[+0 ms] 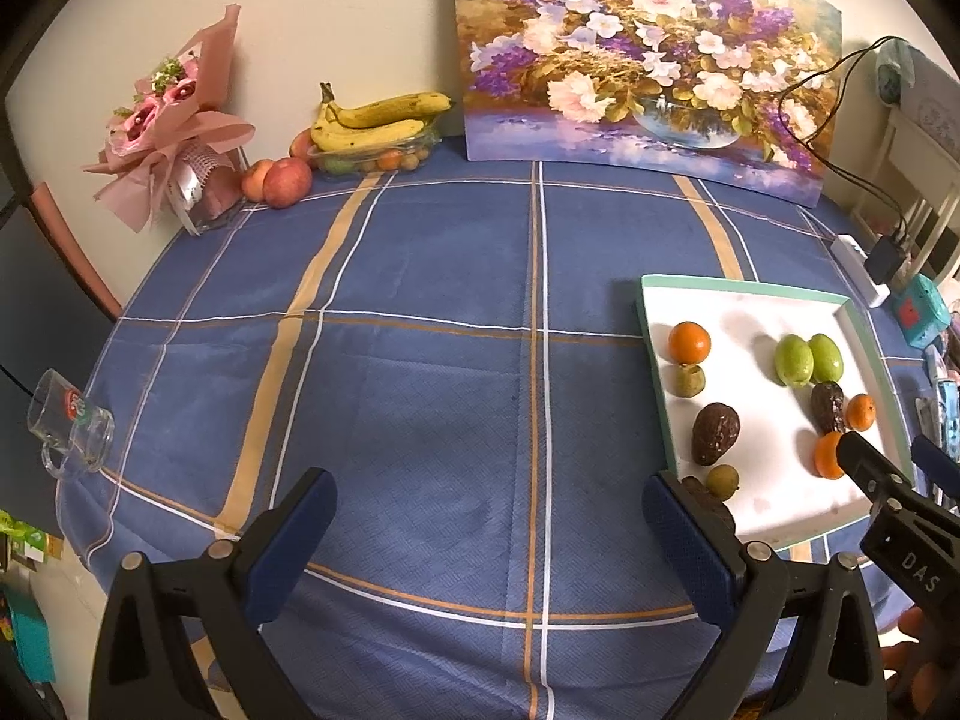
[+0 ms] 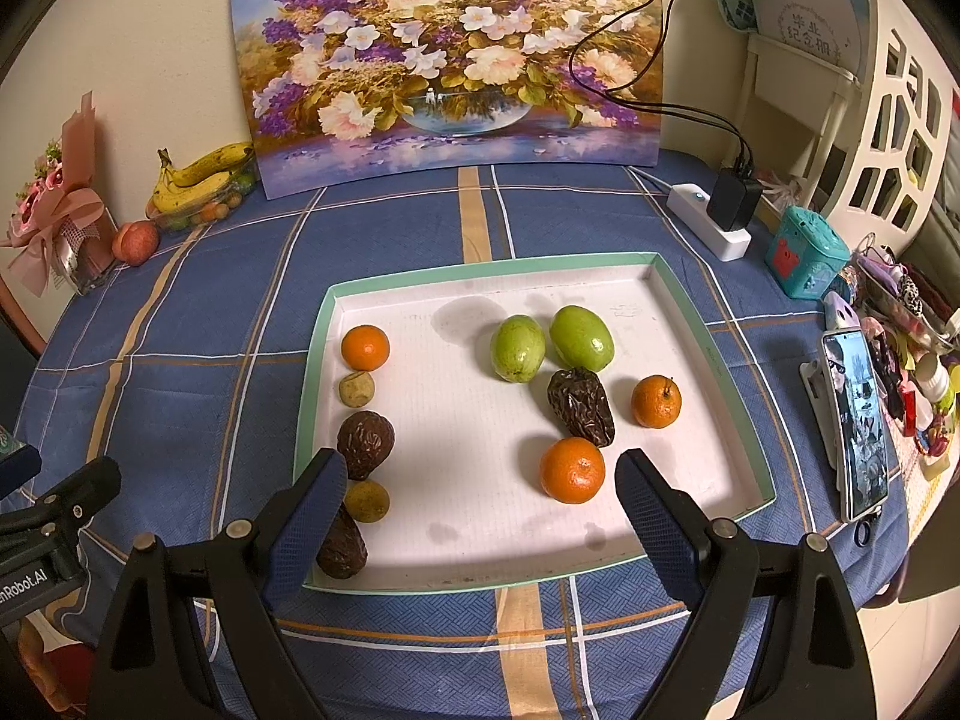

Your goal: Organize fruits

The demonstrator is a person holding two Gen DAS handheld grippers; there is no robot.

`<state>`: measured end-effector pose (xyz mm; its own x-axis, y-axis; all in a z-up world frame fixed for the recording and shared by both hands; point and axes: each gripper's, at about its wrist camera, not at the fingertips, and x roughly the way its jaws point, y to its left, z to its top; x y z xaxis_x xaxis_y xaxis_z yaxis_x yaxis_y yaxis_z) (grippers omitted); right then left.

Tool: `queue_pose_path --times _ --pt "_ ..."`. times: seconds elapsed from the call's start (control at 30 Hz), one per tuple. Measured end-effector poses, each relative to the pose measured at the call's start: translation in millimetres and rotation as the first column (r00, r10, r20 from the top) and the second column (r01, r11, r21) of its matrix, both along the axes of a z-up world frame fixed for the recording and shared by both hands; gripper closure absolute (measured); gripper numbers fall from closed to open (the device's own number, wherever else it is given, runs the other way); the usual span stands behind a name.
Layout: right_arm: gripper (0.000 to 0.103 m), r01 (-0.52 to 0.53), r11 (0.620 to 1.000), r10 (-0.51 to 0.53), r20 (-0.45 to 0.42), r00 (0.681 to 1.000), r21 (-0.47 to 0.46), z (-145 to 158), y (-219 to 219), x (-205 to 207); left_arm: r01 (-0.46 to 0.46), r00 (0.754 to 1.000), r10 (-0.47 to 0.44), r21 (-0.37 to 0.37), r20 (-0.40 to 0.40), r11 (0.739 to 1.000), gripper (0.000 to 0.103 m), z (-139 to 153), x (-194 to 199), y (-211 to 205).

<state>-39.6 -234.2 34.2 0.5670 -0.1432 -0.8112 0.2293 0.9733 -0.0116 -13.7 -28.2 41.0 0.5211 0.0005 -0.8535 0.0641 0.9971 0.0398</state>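
A white tray with a green rim (image 2: pixel 708 324) (image 1: pixel 744 291) holds fruit. Down its left side lie an orange (image 2: pixel 365 348), a small tan fruit (image 2: pixel 356 388), a dark wrinkled fruit (image 2: pixel 366 441), another small tan fruit (image 2: pixel 367 501) and a second dark fruit (image 2: pixel 342 549). On the right lie two green fruits (image 2: pixel 518 348) (image 2: pixel 581 338), a dark date-like fruit (image 2: pixel 581 405) and two oranges (image 2: pixel 656 401) (image 2: pixel 572 470). My right gripper (image 2: pixel 480 516) is open and empty over the tray's near part. My left gripper (image 1: pixel 489 531) is open and empty over the blue cloth, left of the tray.
Bananas on a bowl of fruit (image 1: pixel 372 120), apples (image 1: pixel 287 181) and a pink bouquet (image 1: pixel 171 132) stand at the back left. A flower painting (image 1: pixel 648 60) leans on the wall. A glass mug (image 1: pixel 71 429) lies at the left edge. A power strip (image 2: pixel 711 228), teal box (image 2: pixel 807 252) and phone (image 2: pixel 855 420) are right.
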Motion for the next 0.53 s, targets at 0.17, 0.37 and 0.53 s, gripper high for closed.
queue_pose_path --times 0.17,0.37,0.53 --pt "0.012 0.009 1.0 -0.009 -0.001 1.0 -0.001 -0.7 -1.2 -0.8 -0.016 1.0 0.016 0.005 -0.015 1.0 0.0 -2.8 0.7 2.9" --pt "0.012 0.015 1.0 -0.015 -0.002 1.0 0.004 -0.6 -1.4 -0.5 -0.024 1.0 0.024 0.003 -0.02 1.0 0.0 -4.3 -0.2 5.1" --pt "0.012 0.014 1.0 -0.014 -0.002 1.0 0.003 -0.5 -1.6 -0.1 -0.026 0.999 0.026 0.005 -0.027 1.0 0.0 -5.8 0.4 5.6"
